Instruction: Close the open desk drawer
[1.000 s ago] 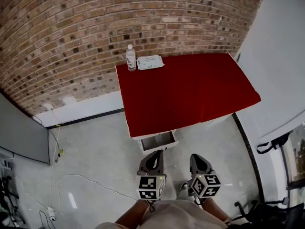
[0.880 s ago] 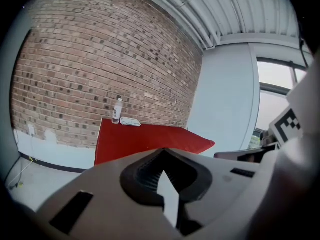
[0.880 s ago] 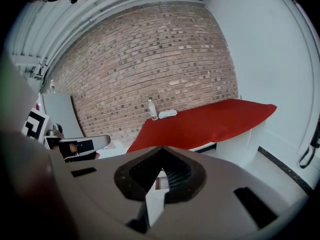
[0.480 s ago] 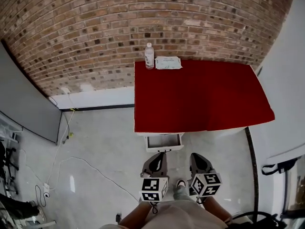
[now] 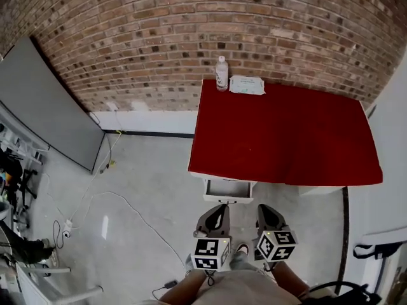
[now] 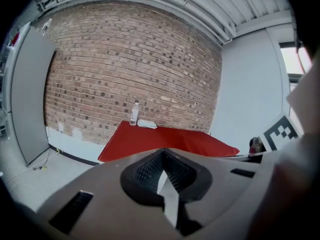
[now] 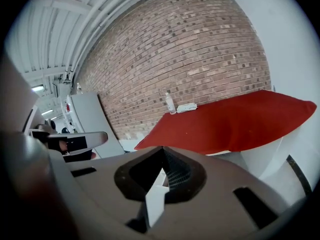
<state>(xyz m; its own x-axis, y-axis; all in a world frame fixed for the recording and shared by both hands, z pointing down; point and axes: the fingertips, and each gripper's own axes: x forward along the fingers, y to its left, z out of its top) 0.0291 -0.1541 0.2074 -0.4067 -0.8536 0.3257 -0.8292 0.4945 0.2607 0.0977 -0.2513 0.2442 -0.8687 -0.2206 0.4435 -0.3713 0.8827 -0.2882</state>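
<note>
Head view, looking steeply down. The open desk drawer (image 5: 229, 188) juts from under the near edge of the bench (image 5: 286, 132), toward its left corner. Left tongs (image 5: 215, 210) and right tongs (image 5: 267, 211) hang just short of the drawer front, not touching it. Both are pressed shut with nothing between them.

Likely hazards:
- A push from one side only may skew the drawer and jam it.
- The red cloth's overhanging hem may be caught.
- A hard shove may jolt the bench and topple the bottle (image 5: 221, 74), which stands upright at the far edge beside a wipes pack (image 5: 247, 85).

The bench is otherwise bare. It stands against a brick wall (image 5: 191, 24) on a pale floor (image 5: 146, 176). A loose cable (image 5: 130, 205) and a grey panel (image 5: 54, 110) lie to the left.
</note>
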